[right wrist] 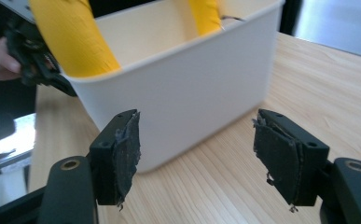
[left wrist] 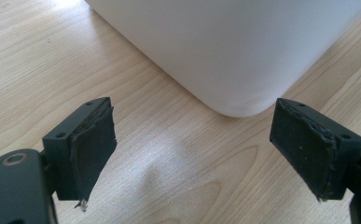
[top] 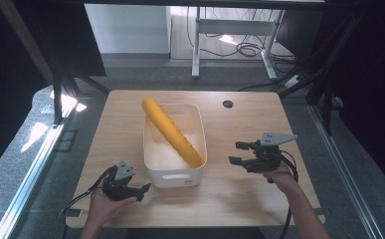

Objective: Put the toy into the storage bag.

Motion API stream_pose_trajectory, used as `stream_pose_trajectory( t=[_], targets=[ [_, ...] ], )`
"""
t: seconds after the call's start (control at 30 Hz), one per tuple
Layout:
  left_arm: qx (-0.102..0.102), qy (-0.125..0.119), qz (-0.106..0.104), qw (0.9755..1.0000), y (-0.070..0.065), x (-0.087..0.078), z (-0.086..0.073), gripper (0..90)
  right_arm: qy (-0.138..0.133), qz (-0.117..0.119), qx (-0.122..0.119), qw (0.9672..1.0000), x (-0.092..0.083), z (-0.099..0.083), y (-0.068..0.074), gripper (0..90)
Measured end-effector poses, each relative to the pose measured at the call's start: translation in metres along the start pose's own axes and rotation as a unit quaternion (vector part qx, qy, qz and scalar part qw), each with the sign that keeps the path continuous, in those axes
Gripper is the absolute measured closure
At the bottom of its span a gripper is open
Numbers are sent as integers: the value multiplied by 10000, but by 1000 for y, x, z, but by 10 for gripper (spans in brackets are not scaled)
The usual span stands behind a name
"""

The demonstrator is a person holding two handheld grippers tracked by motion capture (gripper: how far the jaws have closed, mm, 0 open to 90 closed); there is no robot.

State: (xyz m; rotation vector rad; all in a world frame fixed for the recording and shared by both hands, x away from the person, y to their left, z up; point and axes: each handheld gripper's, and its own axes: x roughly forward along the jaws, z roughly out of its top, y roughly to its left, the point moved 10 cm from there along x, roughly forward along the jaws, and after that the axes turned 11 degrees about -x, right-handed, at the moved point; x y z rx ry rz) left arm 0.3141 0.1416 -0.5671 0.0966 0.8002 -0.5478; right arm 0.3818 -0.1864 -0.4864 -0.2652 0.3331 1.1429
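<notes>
High view shows yellow roll (top: 171,131) crossing white bin (top: 172,177); both claws gape.

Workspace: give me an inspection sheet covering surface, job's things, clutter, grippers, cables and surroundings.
Surface: light wooden table, with a dark round hole near its far edge.
Job's things: white plastic bin mid-table; yellow foam cylinder lies slanted in it, its far end sticking out over the rim.
Clutter: nothing seen.
Grippers: left gripper open, at the bin's near left corner; right gripper open, right of the bin; both hold nothing.
Cables: one trails from each gripper; more lie on the floor beyond.
Surroundings: grey floor, white desk frame behind.
</notes>
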Motion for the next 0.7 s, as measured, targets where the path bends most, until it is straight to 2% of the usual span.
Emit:
stream_pose_trajectory(
  t=[0.1, 0.13, 0.17, 0.2, 0.3, 0.53, 0.7],
  targets=[
    [4, 18, 5, 10000, 0, 1, -1, 145, 22, -90, 195, 9998, -2, -18, -5, 321],
    [4, 18, 5, 10000, 0, 1, -1, 144, 22, -90, 195, 9998, -2, -18, -5, 321],
    [16, 38, 8, 10000, 0, 1, -1, 144, 173, -128, 261, 9994, -1, -27, -7, 319],
    [14, 29, 2, 10000, 0, 1, -1, 144, 194, -149, 274, 9993, -1, -29, -8, 321],
    [7, 13, 6, 10000, 0, 1, -1, 144, 204, -167, 316, 9992, 0, -34, -9, 322],
    [-2, 3, 8, 10000, 1, 0, -1, 144, 144, -171, 282, 9994, 1, -32, -8, 321],
    [5, -7, 21, 10000, 2, 0, -1, 144, 214, -273, 275, 9990, 1, -34, -11, 316]
  ],
)
